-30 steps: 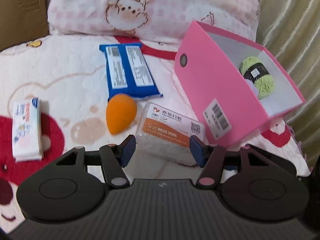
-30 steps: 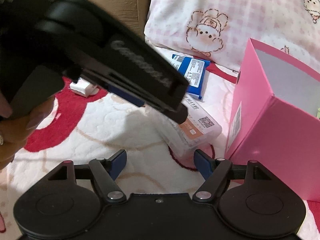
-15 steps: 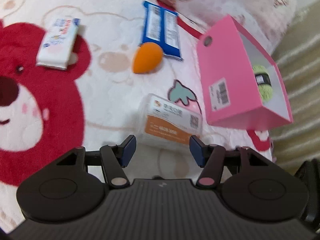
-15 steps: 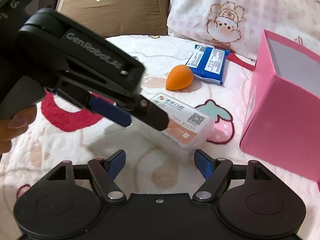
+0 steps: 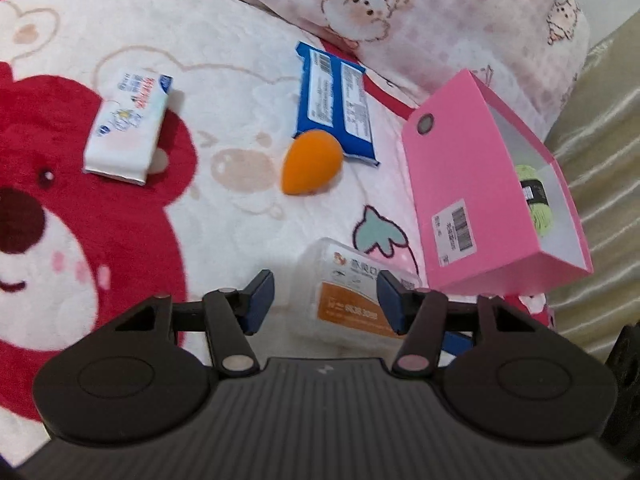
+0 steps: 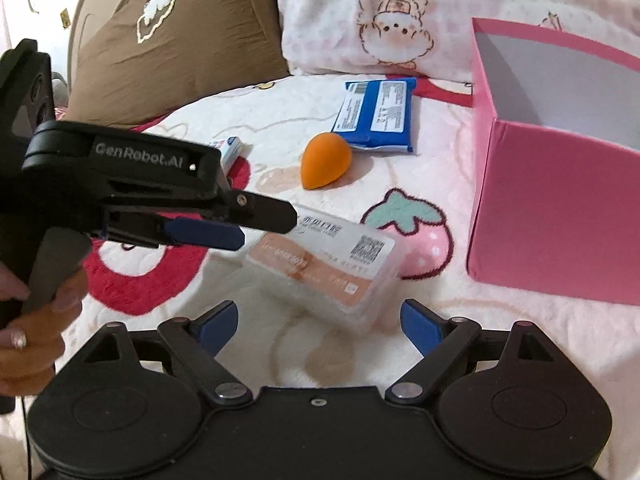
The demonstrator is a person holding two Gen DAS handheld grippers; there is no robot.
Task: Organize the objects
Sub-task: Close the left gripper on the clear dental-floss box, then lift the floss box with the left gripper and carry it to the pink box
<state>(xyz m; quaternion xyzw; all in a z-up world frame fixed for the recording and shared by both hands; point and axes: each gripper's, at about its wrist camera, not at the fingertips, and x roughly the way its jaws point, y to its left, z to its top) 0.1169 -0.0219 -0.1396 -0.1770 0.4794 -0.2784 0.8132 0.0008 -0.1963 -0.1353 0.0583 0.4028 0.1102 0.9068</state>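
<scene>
Clear plastic box [image 5: 356, 296] with orange-and-white label lies flat on the bear-print blanket [image 5: 120, 240], low centre in the left wrist view, just left of the pink box [image 5: 472, 208].

Left tool [image 5: 325, 300]: jaws closing, part-spread. The clear box sits between the blue pads; right pad [image 5: 390, 298] overlaps its edge, left pad apart from it. Contact cannot be told. In the right wrist view the same tool [image 6: 256, 226] comes in from the left of the frame, held by a hand [image 6: 28, 320], tips over the box's near-left end.

Right tool [image 6: 316, 328]: jaws opening, widely spread, nothing between the pads; clear box [image 6: 324, 268] lies just beyond them.

Left view only: green yarn ball [image 5: 536, 200] inside the pink box, barcode sticker on its side, whole white tissue pack [image 5: 128, 124] upper left.
Right view only: brown cushion [image 6: 168, 40] upper left; tissue pack mostly hidden behind the left tool.
Both views: orange egg-shaped sponge [image 5: 312, 162] touching blue packet [image 5: 336, 100]; pink pillow [image 5: 440, 20] behind.
</scene>
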